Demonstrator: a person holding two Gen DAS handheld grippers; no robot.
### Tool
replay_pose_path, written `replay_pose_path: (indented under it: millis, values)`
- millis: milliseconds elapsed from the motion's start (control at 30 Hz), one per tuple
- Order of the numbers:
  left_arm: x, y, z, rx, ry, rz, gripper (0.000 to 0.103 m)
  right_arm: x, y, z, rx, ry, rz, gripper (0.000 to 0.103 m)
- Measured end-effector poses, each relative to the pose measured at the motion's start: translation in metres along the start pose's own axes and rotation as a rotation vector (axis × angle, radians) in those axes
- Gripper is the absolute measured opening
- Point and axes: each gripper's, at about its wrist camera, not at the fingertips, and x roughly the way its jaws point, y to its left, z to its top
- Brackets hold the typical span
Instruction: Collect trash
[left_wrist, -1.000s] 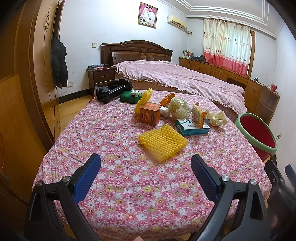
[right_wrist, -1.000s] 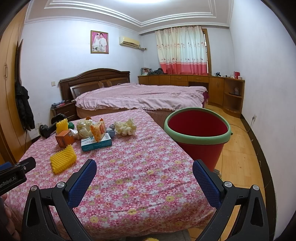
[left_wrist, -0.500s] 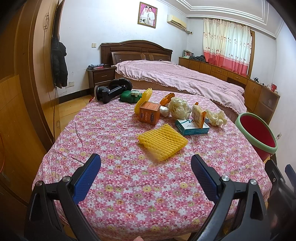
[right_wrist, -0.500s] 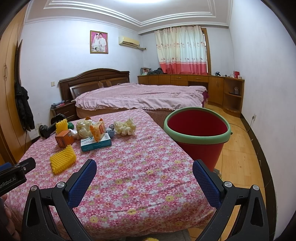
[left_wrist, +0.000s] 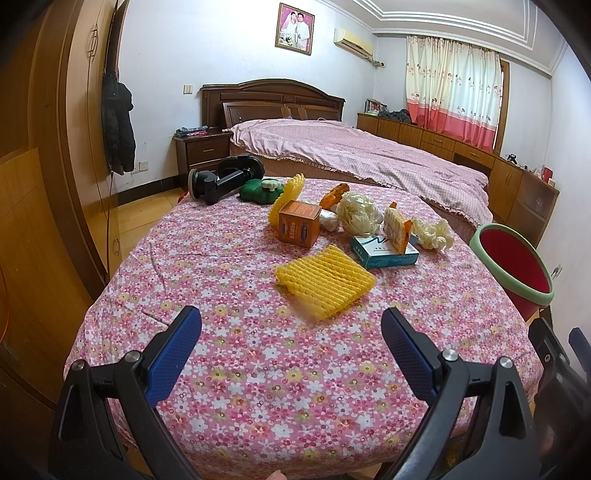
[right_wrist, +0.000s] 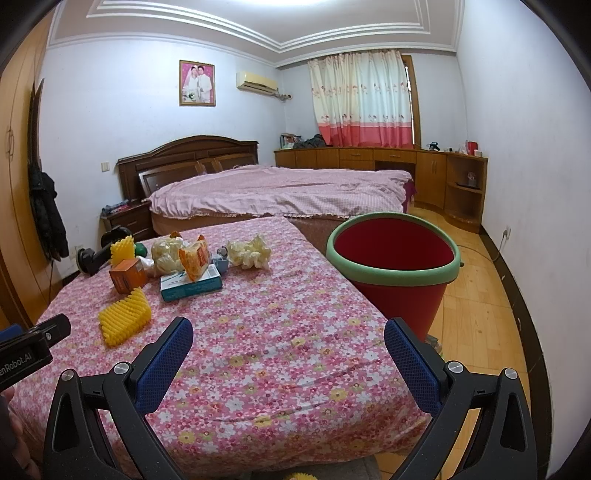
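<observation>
1. bedroom setting: a table under a pink floral tablecloth (left_wrist: 229, 266) stands in the foreground, with a bed (left_wrist: 369, 155) under a pink cover behind it.
2. left gripper (left_wrist: 291, 343) hovers over the near edge of the table, its blue-padded fingers (left_wrist: 173, 354) spread wide with nothing between them.
3. right gripper (right_wrist: 288, 354) hovers over the near right part of the table, jaws likewise wide apart and empty.
4. trash lies in a loose cluster on the far half of the table: a yellow foam net (left_wrist: 325, 282) lies nearest, apart from the rest.
5. behind it stands an orange box (left_wrist: 298, 227), with a second yellow foam piece (left_wrist: 286, 195) upright just behind that.
6. a teal-and-white box (left_wrist: 384, 253) lies flat to the right, with an orange snack wrapper (left_wrist: 396, 229) leaning on it.
7. a crumpled pale bag (left_wrist: 358, 214) and a crumpled white wad (left_wrist: 432, 234) sit beside these.
8. a red bin with a green rim (right_wrist: 395, 273) stands on the floor just off the table's right edge.
9. at the far left corner of the table lie a black device (left_wrist: 221, 179) and a green object (left_wrist: 260, 190).
</observation>
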Motion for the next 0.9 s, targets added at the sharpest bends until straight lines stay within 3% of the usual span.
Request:
replay_pose_path:
  millis: [567, 900]
  values:
    - [0.015, 0.010, 0.012, 0.009, 0.031, 0.033, 0.097, 0.011, -0.002, 0.008, -0.009, 0.028, 0.016, 0.103]
    - [0.066, -0.007, 0.025, 0.086, 0.154, 0.008, 0.097, 0.047, 0.001, 0.023, -0.047, 0.123, 0.067, 0.103]
